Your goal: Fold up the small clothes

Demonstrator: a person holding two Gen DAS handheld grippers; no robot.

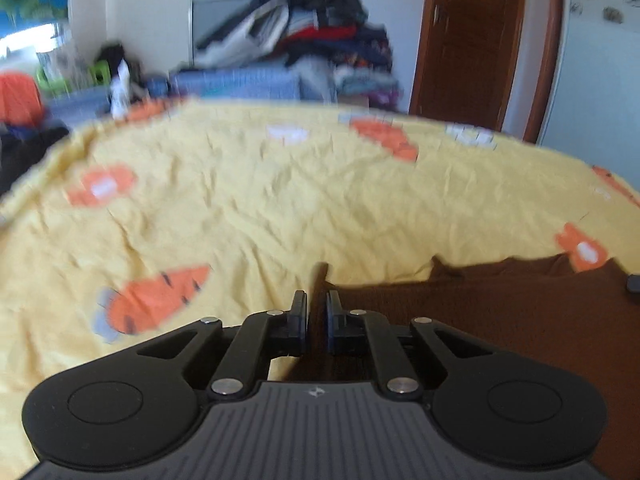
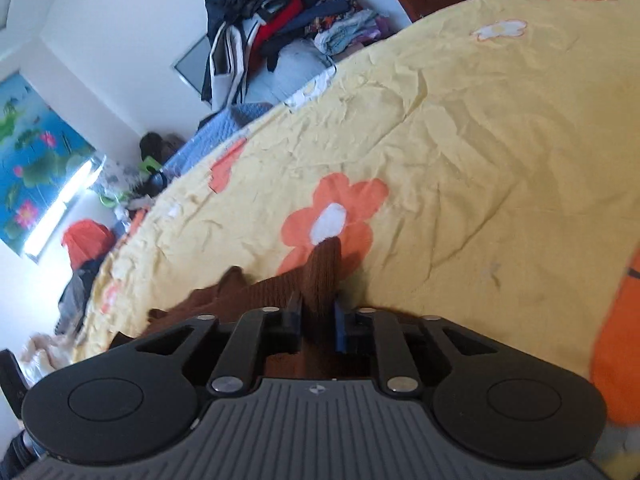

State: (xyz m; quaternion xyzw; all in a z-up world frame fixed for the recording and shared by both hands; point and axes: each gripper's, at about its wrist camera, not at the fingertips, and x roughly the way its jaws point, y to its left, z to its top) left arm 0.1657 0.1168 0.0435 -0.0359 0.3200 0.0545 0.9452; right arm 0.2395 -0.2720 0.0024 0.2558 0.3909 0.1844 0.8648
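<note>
A brown knitted garment (image 1: 500, 320) lies on a yellow bed sheet (image 1: 280, 200) printed with orange carrots and flowers. In the left wrist view it spreads from the gripper toward the right edge. My left gripper (image 1: 317, 300) is shut on the garment's left edge, and a small brown tip pokes up past its fingers. In the right wrist view the same brown garment (image 2: 240, 292) runs off to the left over the sheet (image 2: 480, 140). My right gripper (image 2: 318, 308) is shut on a fold of it that fills the gap between the jaws and stands up beyond them.
A tall pile of mixed clothes (image 1: 320, 40) sits beyond the bed's far edge against the white wall, also seen as the clothes pile (image 2: 280, 12). A brown wooden door (image 1: 472, 40) is at the back right. An orange item (image 2: 86, 240) and clutter lie off the bed's left side.
</note>
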